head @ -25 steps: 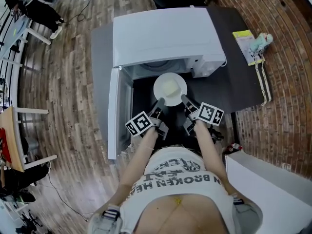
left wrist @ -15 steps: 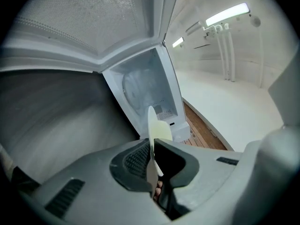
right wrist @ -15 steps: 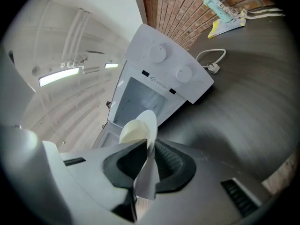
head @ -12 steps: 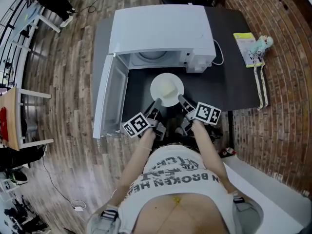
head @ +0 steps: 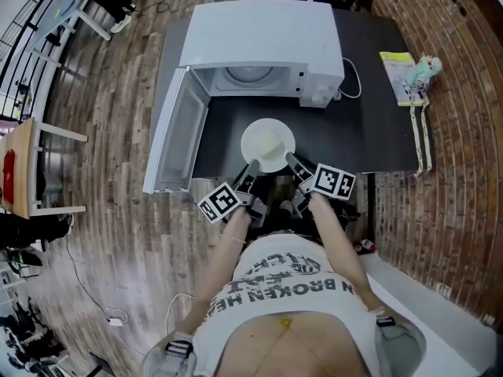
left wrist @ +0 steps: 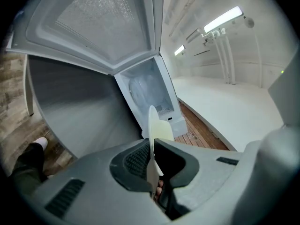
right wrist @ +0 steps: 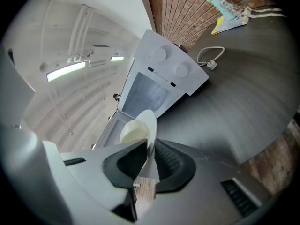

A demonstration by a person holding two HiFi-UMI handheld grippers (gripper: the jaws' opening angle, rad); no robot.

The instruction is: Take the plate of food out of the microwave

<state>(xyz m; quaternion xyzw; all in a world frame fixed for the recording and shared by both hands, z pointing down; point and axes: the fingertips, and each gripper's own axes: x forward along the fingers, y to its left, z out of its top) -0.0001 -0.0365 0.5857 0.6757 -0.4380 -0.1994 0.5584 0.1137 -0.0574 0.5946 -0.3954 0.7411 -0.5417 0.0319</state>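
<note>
A white plate (head: 268,147) with pale yellow food hangs over the dark table (head: 377,132), in front of the white microwave (head: 259,42), whose door (head: 174,132) stands wide open. My left gripper (head: 252,169) is shut on the plate's near-left rim, my right gripper (head: 291,162) on its near-right rim. In the left gripper view the plate (left wrist: 153,125) shows edge-on between the jaws, with the empty microwave cavity (left wrist: 145,90) beyond. The right gripper view has the plate (right wrist: 140,128) clamped the same way, with the microwave (right wrist: 164,86) behind it.
A yellow booklet and a small toy (head: 409,73) lie at the table's far right, beside a cord (head: 355,81) from the microwave. A wooden chair (head: 31,171) stands on the plank floor at left. A white counter (head: 440,312) is at lower right.
The plate has come out of the microwave's mouth toward me, held by both grippers. It now hangs well in front of the oven, whose cavity shows empty.
</note>
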